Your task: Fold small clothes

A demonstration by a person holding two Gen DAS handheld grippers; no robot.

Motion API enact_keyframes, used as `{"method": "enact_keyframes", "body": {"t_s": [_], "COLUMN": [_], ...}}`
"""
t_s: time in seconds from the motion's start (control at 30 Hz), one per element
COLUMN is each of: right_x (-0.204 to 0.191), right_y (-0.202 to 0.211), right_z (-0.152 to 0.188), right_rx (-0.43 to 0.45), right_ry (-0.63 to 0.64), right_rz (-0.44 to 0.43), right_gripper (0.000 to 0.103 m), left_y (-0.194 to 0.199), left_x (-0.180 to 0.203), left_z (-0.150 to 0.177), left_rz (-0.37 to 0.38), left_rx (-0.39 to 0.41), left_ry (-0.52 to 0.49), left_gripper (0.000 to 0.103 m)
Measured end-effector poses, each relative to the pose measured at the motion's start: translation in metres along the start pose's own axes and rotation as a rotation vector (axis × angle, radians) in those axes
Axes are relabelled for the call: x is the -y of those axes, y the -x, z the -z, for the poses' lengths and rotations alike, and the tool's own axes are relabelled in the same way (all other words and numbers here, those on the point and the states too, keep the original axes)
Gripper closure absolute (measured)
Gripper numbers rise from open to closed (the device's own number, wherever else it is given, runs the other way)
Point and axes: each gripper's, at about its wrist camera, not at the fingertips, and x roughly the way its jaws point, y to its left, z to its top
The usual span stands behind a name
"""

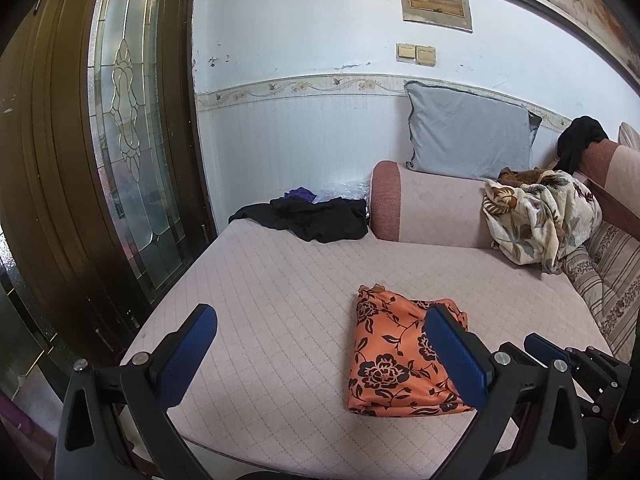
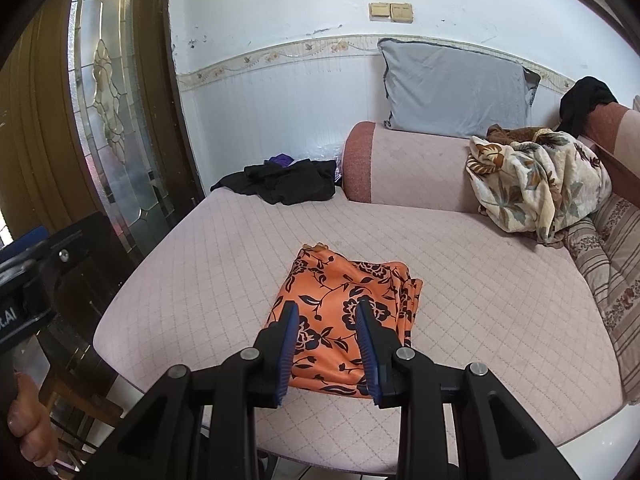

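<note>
A folded orange cloth with black flowers (image 1: pixel 400 360) (image 2: pixel 344 312) lies flat on the pink quilted seat cushion (image 1: pixel 260 280) (image 2: pixel 480 280), near its front edge. My left gripper (image 1: pixel 320 314) is open wide and holds nothing; it hovers just left of the cloth, its right finger in front of the cloth's right part. My right gripper (image 2: pixel 328 307) hangs above the cloth's near half with a narrow gap between its blue pads (image 2: pixel 291 320) and nothing pinched. It also shows at the right edge of the left wrist view as the right gripper (image 1: pixel 560 360).
A crumpled black garment (image 1: pixel 316 220) (image 2: pixel 288 184) lies at the cushion's far left. A cream leaf-print cloth (image 1: pixel 540 216) (image 2: pixel 536 184) is heaped at the right by the bolster (image 1: pixel 420 204). A grey pillow (image 1: pixel 468 132) leans on the wall. A glass-panelled door (image 1: pixel 128 160) stands left.
</note>
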Motion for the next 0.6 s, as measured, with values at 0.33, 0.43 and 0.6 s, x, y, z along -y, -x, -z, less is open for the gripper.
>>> {"method": "enact_keyframes", "body": {"t_s": [0.33, 0.43, 0.6], "right_x": [0.002, 0.003, 0.003], "right_y": [-0.004, -0.008, -0.015], "right_z": [0.000, -0.001, -0.002], "right_rx": [-0.002, -0.005, -0.013], "right_ry": [-0.007, -0.011, -0.015], "right_rz": [-0.002, -0.002, -0.002], "right_gripper": [0.070, 0.070, 0.070], "left_y": [-0.005, -0.009, -0.017], "left_x": [0.003, 0.004, 0.007], "left_z": [-0.001, -0.002, -0.003], "left_rz": [0.002, 0.003, 0.018], "left_rx": [-0.005, -0.008, -0.010], "left_ry": [0.001, -0.004, -0.005], "left_gripper": [0.000, 0.000, 0.000]}}
